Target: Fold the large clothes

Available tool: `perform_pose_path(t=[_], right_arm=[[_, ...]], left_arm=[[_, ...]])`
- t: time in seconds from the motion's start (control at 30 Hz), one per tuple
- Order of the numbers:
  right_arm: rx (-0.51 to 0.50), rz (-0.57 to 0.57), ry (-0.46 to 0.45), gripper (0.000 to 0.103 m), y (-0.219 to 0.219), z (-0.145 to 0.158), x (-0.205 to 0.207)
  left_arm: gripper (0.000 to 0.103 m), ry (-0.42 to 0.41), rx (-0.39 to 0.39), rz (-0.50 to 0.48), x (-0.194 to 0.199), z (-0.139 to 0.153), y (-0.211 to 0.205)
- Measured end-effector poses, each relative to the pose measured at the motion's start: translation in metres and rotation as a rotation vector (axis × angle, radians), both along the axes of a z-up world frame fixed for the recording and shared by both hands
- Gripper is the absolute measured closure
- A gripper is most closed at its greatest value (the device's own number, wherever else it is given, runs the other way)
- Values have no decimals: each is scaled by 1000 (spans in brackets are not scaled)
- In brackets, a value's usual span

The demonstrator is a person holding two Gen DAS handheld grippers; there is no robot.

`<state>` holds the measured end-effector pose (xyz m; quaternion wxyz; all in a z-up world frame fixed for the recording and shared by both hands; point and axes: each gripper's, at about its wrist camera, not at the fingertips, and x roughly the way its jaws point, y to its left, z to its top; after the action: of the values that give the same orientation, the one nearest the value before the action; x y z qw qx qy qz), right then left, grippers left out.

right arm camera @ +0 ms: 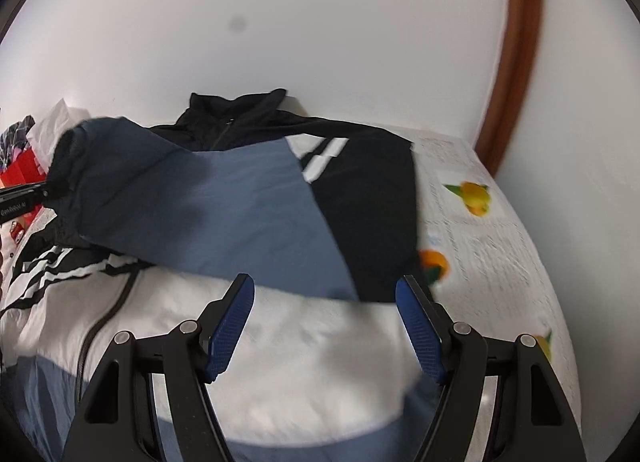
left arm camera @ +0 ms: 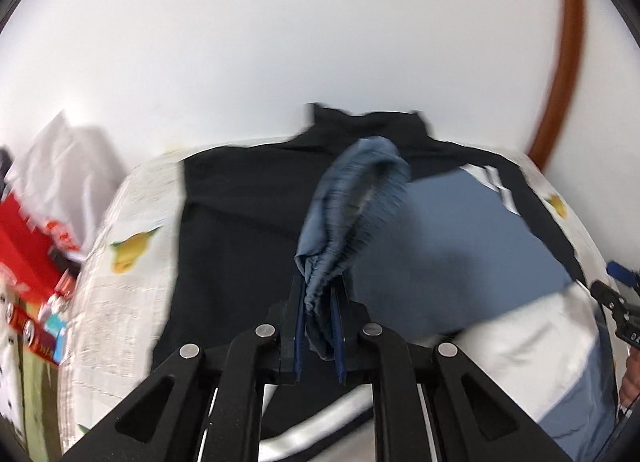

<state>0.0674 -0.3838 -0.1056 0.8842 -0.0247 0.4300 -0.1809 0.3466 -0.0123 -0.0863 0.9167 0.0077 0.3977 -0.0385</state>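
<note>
A large jacket in black, slate blue and white (right arm camera: 280,326) lies front up on the table, its black collar (right arm camera: 236,109) against the far wall. My left gripper (left arm camera: 318,302) is shut on the blue sleeve cuff (left arm camera: 344,201) and holds it above the jacket's black shoulder (left arm camera: 240,221). In the right wrist view the blue sleeve (right arm camera: 224,213) stretches leftward across the chest to the left gripper (right arm camera: 24,193) at the left edge. My right gripper (right arm camera: 325,294) is open and empty, low over the white body panel.
The table wears a white cloth with fruit prints (right arm camera: 476,197). A white wall stands right behind it, with a brown wooden frame (right arm camera: 516,73) at the right. Red packaging and cans (left arm camera: 32,262) crowd the left side beyond the table.
</note>
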Motion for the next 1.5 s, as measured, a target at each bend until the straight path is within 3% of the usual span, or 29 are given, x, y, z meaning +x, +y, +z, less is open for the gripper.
perform_pose_path(t=[0.2, 0.37, 0.5, 0.63, 0.83, 1.0, 1.13, 1.3, 1.5], right_arm=[[-20, 25, 2, 30, 3, -17, 34], [-23, -55, 51, 30, -15, -39, 50], [5, -135, 109, 30, -28, -51, 51], [27, -146, 40, 30, -23, -30, 26], [-42, -122, -17, 30, 0, 14, -30], [-45, -167, -24, 30, 4, 30, -84], [-7, -204, 20, 30, -4, 22, -119], [29, -243, 76, 30, -13, -7, -152], [99, -264, 87, 30, -16, -37, -170]], left_arm=[[87, 82, -43, 122, 17, -30, 57], [87, 107, -56, 148, 15, -43, 74], [75, 88, -31, 154, 3, -40, 75], [74, 62, -19, 120, -15, -24, 69], [74, 29, 14, 98, -61, -4, 64], [73, 47, -42, 89, -102, 0, 76], [40, 42, -44, 104, -135, -6, 86], [31, 66, -51, 131, -166, -22, 104], [30, 140, -78, 169, -184, -53, 122]])
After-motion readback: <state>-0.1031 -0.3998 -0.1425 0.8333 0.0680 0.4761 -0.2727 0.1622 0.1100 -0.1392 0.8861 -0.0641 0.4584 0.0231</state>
